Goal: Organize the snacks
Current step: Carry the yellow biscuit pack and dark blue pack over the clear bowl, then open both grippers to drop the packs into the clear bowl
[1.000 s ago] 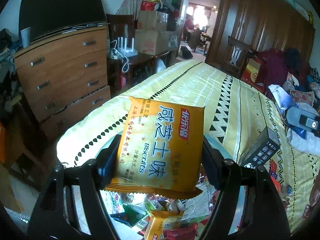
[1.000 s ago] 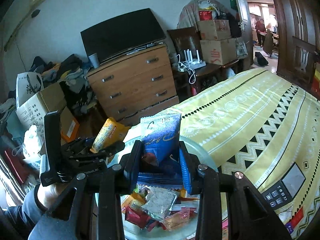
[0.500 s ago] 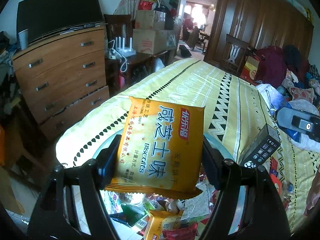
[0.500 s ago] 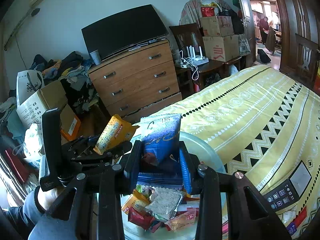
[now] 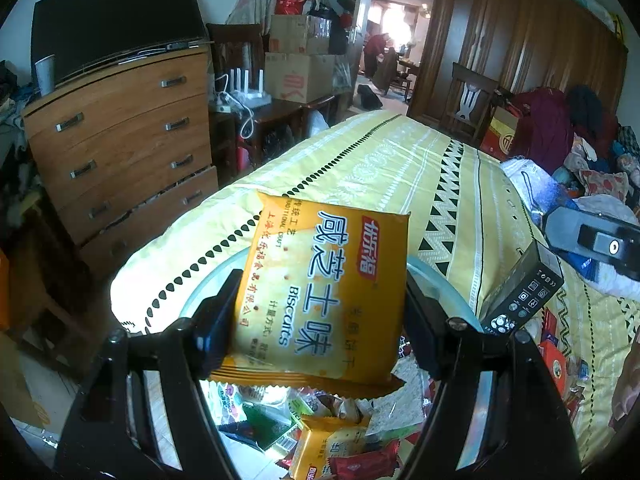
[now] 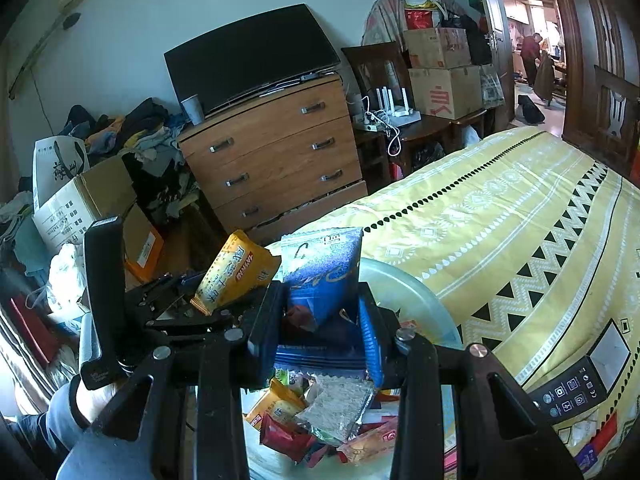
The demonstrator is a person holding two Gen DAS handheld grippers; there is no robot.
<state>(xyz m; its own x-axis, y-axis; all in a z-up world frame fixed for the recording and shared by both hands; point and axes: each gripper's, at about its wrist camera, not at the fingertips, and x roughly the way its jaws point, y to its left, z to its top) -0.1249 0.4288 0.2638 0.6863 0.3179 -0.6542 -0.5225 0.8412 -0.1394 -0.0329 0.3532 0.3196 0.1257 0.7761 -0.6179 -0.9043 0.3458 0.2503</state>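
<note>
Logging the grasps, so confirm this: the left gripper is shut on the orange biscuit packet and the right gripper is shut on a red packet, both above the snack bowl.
One detail is wrong. The right gripper is shut on a blue packet, not a red one, as the right wrist view shows. The left gripper does hold the orange biscuit packet, both above the snack bowl.

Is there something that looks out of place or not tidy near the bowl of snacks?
Yes. A black remote control lies on the yellow bedspread among loose snack packets beside the glass bowl. The bottom drawer of the wooden dresser sits crooked, not fully shut. Both held packets look intact.
</note>
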